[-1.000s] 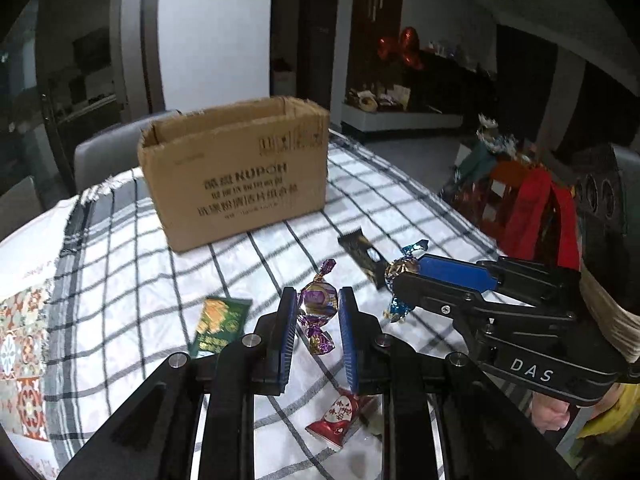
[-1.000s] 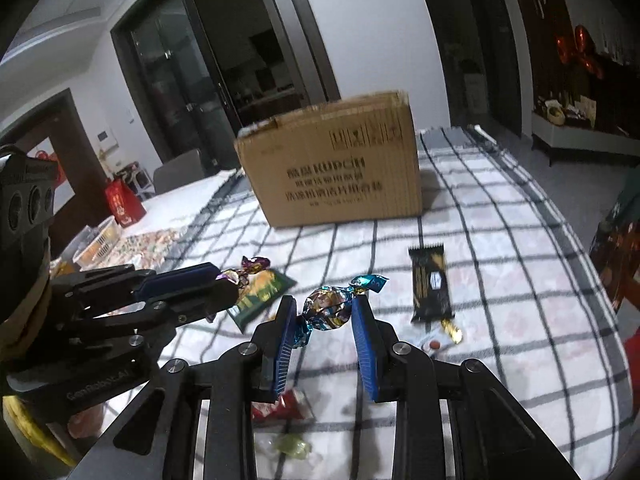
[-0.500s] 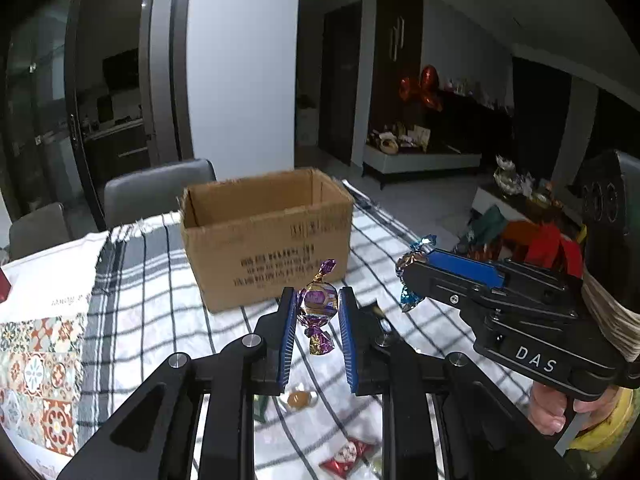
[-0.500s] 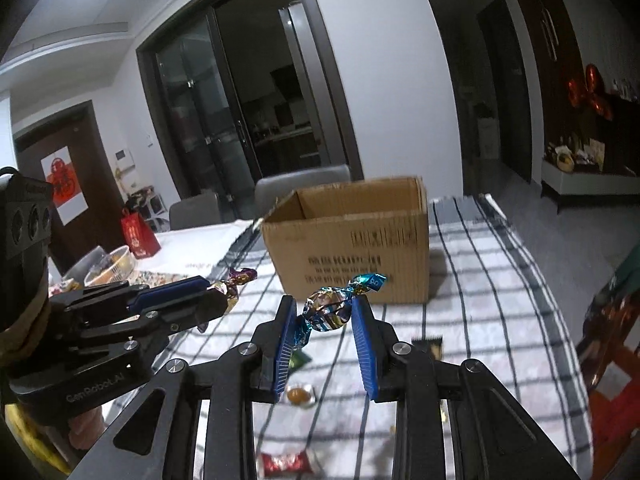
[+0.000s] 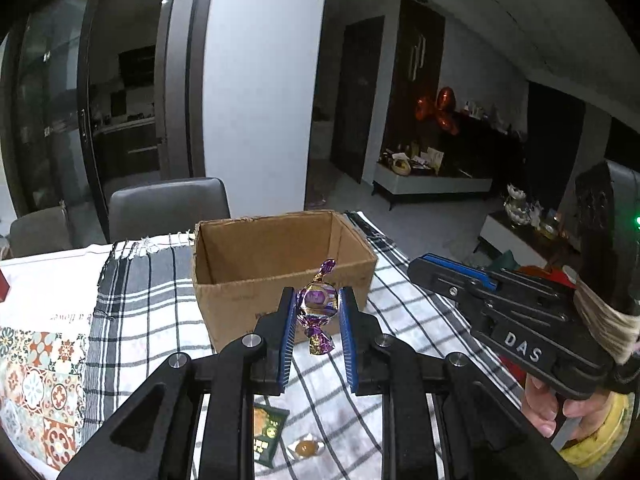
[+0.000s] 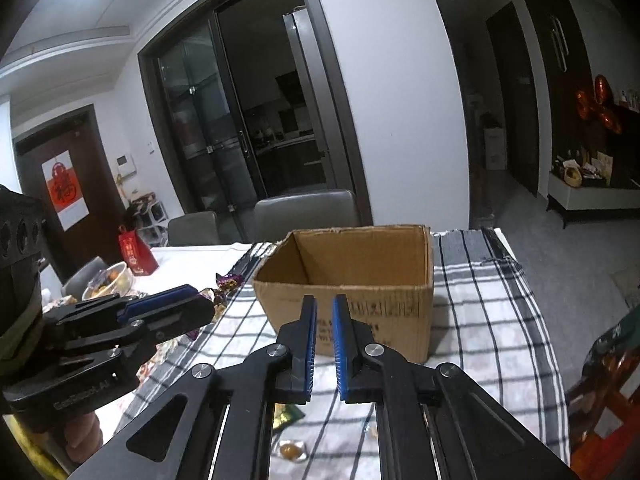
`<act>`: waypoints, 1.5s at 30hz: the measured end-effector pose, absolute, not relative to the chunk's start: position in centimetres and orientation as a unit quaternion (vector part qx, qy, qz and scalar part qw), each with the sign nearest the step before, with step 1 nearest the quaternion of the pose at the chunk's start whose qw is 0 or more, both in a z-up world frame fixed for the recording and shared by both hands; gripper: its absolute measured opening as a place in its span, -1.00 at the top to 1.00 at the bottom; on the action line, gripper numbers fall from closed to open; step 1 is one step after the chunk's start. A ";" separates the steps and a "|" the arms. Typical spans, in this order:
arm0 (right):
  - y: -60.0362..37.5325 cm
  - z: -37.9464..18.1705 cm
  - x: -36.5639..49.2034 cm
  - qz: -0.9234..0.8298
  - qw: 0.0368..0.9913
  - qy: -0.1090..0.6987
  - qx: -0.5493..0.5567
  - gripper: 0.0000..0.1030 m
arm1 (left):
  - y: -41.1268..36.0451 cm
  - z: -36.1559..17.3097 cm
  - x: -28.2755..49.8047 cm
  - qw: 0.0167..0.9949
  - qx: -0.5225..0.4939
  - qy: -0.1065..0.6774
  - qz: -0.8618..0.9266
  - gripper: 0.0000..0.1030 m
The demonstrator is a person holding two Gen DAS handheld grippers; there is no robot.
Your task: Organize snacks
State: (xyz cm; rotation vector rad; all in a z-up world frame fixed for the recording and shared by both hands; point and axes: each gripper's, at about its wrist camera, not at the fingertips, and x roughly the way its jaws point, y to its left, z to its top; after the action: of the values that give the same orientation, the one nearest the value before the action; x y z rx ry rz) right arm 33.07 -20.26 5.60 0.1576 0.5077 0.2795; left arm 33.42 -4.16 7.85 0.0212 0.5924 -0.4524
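**Right candy gone, left candy held**

The right gripper (image 6: pixel 324 316), emptied of its blue-wrapped candy, is pressed together with nothing between. The purple candy (image 5: pixel 317 307) is pinched by the left gripper (image 5: pixel 318 312) before the cardboard box (image 5: pixel 280 256); delivery is judged pending.

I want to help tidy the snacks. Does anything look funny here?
Yes. The right gripper is shut on nothing: the blue-and-gold candy it pinched a moment ago is gone, and I can't see where it landed. The left gripper holds its purple candy near the cardboard box.
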 end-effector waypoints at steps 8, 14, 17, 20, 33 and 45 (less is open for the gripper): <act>-20.3 6.0 35.8 0.140 0.951 0.267 0.062 0.82 | -4.6 8.4 36.4 0.932 0.006 0.291 -0.216 0.58; -20.7 3.3 37.5 0.156 0.928 0.333 0.056 0.80 | -5.0 6.9 36.5 0.928 0.015 0.305 -0.214 0.58; -20.9 1.4 38.0 0.162 0.913 0.370 0.061 0.80 | -5.6 5.3 36.4 0.920 0.016 0.325 -0.216 0.58; -21.2 -0.9 38.3 0.166 0.894 0.411 0.066 0.79 | -6.0 3.5 36.3 0.913 0.017 0.345 -0.217 0.58; -21.6 -8.8 40.0 0.170 0.817 0.548 0.067 0.56 | -6.9 -2.7 36.3 0.887 0.011 0.415 -0.204 0.58; -21.3 -12.7 41.0 0.152 0.788 0.594 0.051 0.56 | -7.5 -6.4 37.2 0.870 0.025 0.451 -0.197 0.58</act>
State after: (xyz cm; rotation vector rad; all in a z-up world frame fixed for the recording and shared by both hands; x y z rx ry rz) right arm 40.98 -21.35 -12.67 0.1092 1.2801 0.3282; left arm 37.17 -7.51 -6.38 0.0515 0.9423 -0.4112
